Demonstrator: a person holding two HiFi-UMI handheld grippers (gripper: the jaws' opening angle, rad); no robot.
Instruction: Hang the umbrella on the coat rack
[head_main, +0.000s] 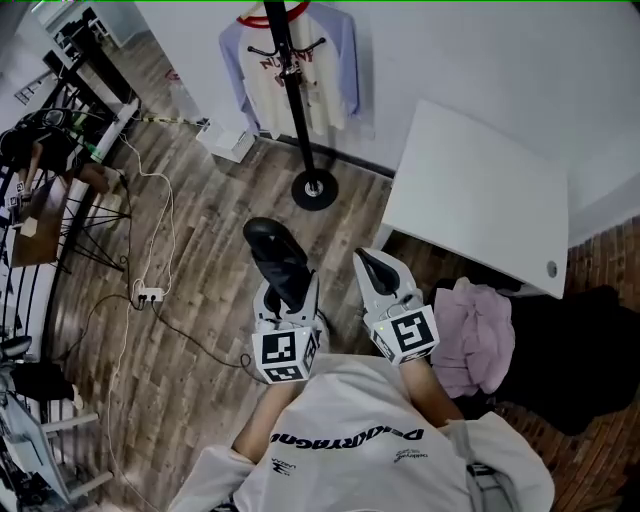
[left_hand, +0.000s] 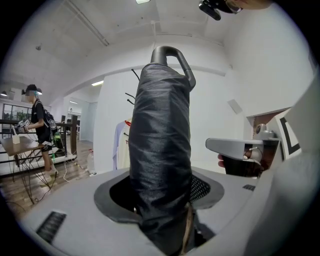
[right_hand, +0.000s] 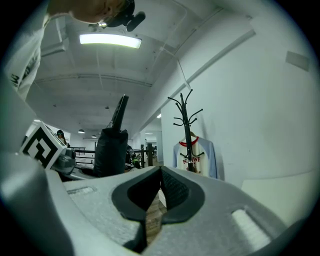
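Black umbrella (left_hand: 160, 145) stands clamped in your left gripper (head_main: 286, 296); your right gripper (head_main: 374, 266) is clenched empty, coat rack (head_main: 296, 112) ahead.

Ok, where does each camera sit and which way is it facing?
Head view: on the head, steeply down at floor, rack, left gripper, right gripper; torso shows.
Left gripper view: on the left gripper, facing the rack; jaws clamp the umbrella.
Right gripper view: on the right gripper, level toward the rack; jaws together, empty.
Shared: all three show the rack; each gripper view catches the other gripper.
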